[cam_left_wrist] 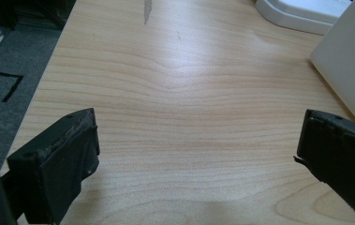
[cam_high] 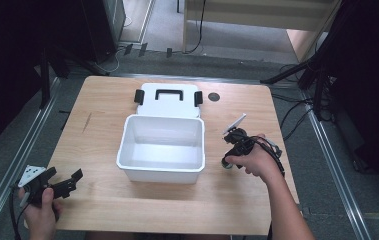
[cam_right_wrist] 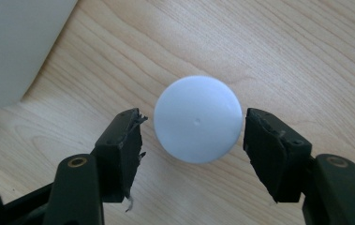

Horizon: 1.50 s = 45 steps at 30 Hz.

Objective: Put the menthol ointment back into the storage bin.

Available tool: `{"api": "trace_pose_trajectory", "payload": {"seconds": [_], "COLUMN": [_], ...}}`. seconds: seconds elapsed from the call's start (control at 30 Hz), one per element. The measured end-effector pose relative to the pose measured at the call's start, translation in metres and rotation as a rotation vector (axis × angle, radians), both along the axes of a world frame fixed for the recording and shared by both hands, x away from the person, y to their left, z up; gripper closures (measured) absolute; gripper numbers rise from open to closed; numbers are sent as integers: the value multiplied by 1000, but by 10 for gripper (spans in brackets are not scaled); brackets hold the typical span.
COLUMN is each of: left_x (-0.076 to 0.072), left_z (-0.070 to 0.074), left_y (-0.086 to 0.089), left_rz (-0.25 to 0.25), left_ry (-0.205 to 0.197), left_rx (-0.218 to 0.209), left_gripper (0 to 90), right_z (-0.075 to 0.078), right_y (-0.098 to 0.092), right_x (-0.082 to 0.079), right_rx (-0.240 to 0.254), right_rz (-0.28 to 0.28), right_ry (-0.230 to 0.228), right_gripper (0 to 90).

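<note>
Light wooden table (cam_high: 127, 210) carries an open white rectangular plastic box (cam_high: 162, 147) at its centre, interior bare. Flat white plastic lid with black handle and black side clips (cam_high: 168, 99) lies just behind the box, toward the far edge, touching or nearly touching the box's far rim. Small dark round mark (cam_high: 214, 96) sits on the surface near the far edge, right of the lid.

Right gripper (cam_right_wrist: 194, 133) is right of the box, near the table's right edge, pointed down at the surface. Its jaws are spread on either side of a small pale blue-white round object (cam_right_wrist: 197, 118) (ball or cap, cannot tell which), a narrow gap visible on each side, not pinching it. The object sits on the wood just beside the box's right wall.

Left gripper (cam_high: 63, 182) is at the near left corner, well apart from the box, jaws spread wide over bare wood, holding nothing. The person's left hand (cam_high: 42, 207) grips it from below.
</note>
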<state>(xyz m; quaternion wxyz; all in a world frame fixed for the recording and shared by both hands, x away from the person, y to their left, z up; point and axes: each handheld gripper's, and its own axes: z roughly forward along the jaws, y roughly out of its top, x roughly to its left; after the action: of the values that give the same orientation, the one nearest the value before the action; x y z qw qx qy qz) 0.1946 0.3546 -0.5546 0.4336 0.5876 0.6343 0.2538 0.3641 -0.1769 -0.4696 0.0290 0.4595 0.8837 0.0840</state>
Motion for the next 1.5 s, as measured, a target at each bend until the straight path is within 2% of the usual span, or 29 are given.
{"api": "trace_pose_trajectory", "payload": {"seconds": [0.2,0.33,0.63,0.83,0.9,0.93,1.0,1.03,1.13,1.17,1.23,1.27,1.4,1.43,1.5], "left_x": [0,0,1,1,1,1,1,1,1,1,1,1,1,2,2], "left_z": [0,0,0,0,0,0,0,0,0,0,0,0,0,0,0], "left_y": [0,0,0,0,0,0,0,0,0,0,0,0,0,0,0], "left_rz": [-2,-3,-2,-3,-3,-3,-4,-4,-5,-4,-5,-4,-4,-1,-1], "left_ry": [2,3,5,7,8,9,9,10,10,10,11,10,9,9,9], "left_rx": [-2,1,0,-1,0,1,0,1,0,-1,-1,0,0,0,-1], "left_gripper": [1,1,1,1,1,1,1,1,1,1,1,1,1,1,1], "right_z": [-2,0,19,41,45,53,56,63,70,76,79,87,97,106,111], "right_y": [5,7,9,14,15,17,17,18,19,19,20,21,22,24,26], "right_x": [4,4,0,-5,-5,-6,-6,-7,-7,-8,-8,-8,-8,-8,-8], "right_rx": [0,11,29,30,31,35,38,39,39,46,45,49,51,52,52], "right_rz": [-8,10,28,58,56,58,60,65,72,69,63,67,75,75,78], "right_ry": [-6,12,-7,-19,-19,-21,-21,-33,-37,-43,-41,-47,-56,-64,-66], "right_gripper": [508,513,514,514,514,514,513,513,514,514,514,514,514,514,514]}}
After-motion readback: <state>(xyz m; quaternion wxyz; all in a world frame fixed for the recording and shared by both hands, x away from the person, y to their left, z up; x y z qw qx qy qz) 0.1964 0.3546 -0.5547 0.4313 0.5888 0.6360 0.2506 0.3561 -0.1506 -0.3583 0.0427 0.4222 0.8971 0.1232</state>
